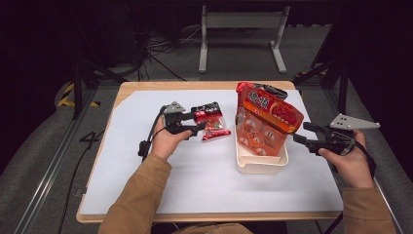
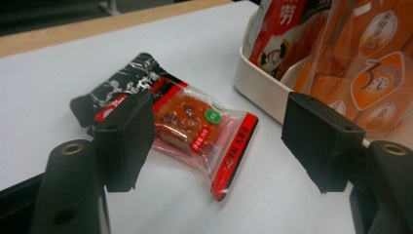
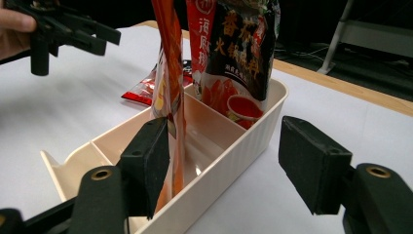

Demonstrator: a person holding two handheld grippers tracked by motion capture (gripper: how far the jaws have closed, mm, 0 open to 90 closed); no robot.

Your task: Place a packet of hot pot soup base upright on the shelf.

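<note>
Sauce packet (image 2: pixel 195 129) near the table's (image 1: pixel 195 170) middle looks light, floppy, slick; I'd pinch its sealed edge. Left gripper (image 2: pixel 214 141) gapes wide over it, right gripper (image 3: pixel 224 165) gapes empty too.

Wooden table (image 1: pixel 131 87), white mat (image 1: pixel 204 180), sauce packets (image 1: pixel 212 122), cream bin (image 1: pixel 260 165)

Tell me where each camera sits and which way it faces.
High view: above the person's side, looking forward and down at the table; forearms, hands, both grippers.
Left gripper view: on the left gripper, facing the sachet; own open jaws.
Right gripper view: on the right gripper, facing the bin; own open jaws.
All share the bin.
</note>
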